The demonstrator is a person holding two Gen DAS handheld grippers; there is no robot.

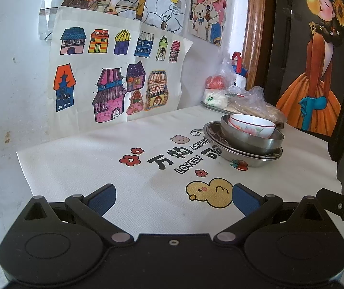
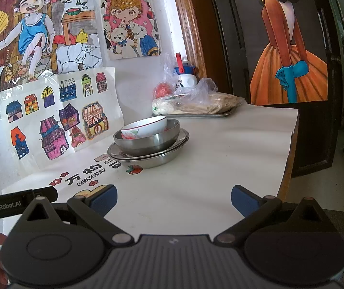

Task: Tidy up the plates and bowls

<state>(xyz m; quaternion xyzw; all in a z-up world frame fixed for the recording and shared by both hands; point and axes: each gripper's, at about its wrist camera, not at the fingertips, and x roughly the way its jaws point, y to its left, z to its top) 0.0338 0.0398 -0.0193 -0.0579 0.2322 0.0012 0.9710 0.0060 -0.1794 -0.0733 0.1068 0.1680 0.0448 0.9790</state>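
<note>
On counter (image 2: 220, 149), at eleven o'clock: fragile, slick ceramic bowl (image 2: 145, 126) nested in stiff, light steel bowl (image 2: 148, 139) and plates (image 2: 152, 159); best pinched at rims; both claws (image 1: 173, 200) (image 2: 174, 198) spread apart, holding nothing.

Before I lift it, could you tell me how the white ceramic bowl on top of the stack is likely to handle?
The white ceramic bowl sits tilted inside the steel bowl, so it will probably rock or slide when touched. Its glazed surface looks glossy, likely slippery. Being ceramic, it may chip against the metal.
</note>
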